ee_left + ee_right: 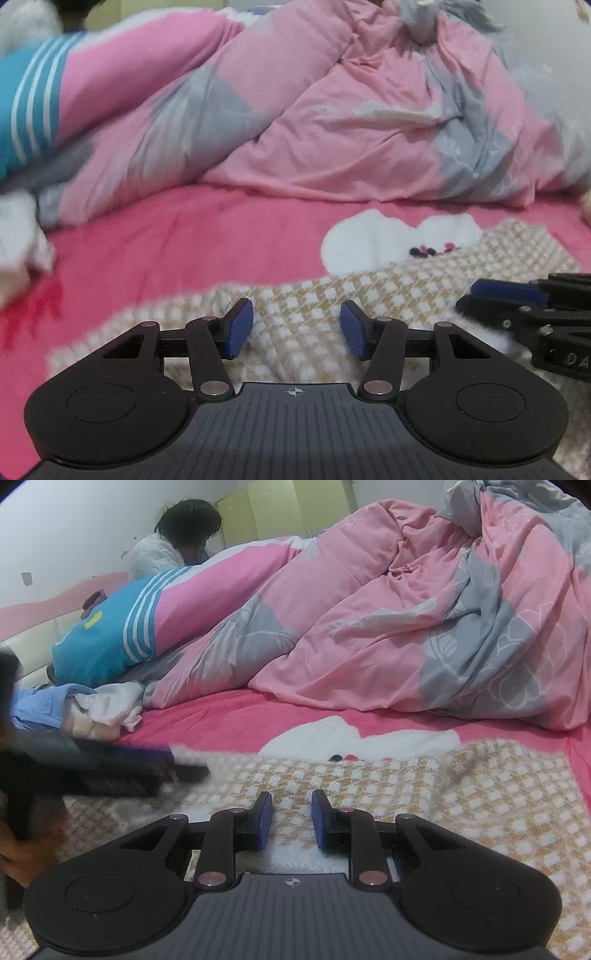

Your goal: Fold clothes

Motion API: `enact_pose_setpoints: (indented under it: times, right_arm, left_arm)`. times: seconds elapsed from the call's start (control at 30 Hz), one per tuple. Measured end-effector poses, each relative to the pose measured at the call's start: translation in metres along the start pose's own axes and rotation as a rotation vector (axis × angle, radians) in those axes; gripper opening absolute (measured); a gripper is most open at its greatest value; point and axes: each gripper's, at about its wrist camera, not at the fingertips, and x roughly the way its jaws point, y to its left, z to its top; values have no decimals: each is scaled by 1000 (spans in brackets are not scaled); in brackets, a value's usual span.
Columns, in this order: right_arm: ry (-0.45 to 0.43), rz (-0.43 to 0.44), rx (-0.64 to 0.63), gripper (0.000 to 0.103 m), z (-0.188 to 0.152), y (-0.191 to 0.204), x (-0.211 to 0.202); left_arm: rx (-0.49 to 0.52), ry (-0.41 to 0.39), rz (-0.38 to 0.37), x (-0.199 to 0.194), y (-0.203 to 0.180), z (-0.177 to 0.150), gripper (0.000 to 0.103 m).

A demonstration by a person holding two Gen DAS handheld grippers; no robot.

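A fluffy knitted garment with a beige and white check pattern (369,775) lies spread flat on the bright pink bed sheet (184,240), at the near side of the bed. Part of it covers a white cartoon figure (369,240) printed on the sheet.

The left gripper (296,328) hangs over the left part of the garment. Its blue pads (240,325) stand well apart and nothing is between them. In the right wrist view it appears blurred at the left edge.

The right gripper (291,821) is low over the garment, just beside the left one. Its fingers leave only a narrow gap; I see the checked cloth under them, but no fold is clamped between the pads.

Behind the garment a big crumpled pink and grey quilt (406,627) is piled up. Left of it lie a blue pillow with white stripes (107,635) and a small heap of white and light blue clothes (92,705). A person with dark hair in a white top (166,550) sits at the far end of the bed.
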Motion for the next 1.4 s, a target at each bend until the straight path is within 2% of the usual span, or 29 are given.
enact_pose_setpoints:
  times: [0.23,0.37,0.57,1.27,1.4]
  right_arm:
    - [-29,1,-20,25,1,3,-8]
    - [-65,-16,32,25,4,-6,-17]
    - [-4,-42,108,25,4,-23,-8]
    - [0,-35,108,25,3,-25,-7]
    - [-5,-3,153,24,1,-34,-8]
  left_arm:
    - [13,-11,4,-2,0,-2,53]
    - [14,-17,4,-1,-1,-3,53]
    - [17,-24,7,-1,-2,-4,53]
    - [15,-28,5,-2,-1,-5,53]
    - [75,-6,27,-5,-5,-3,54]
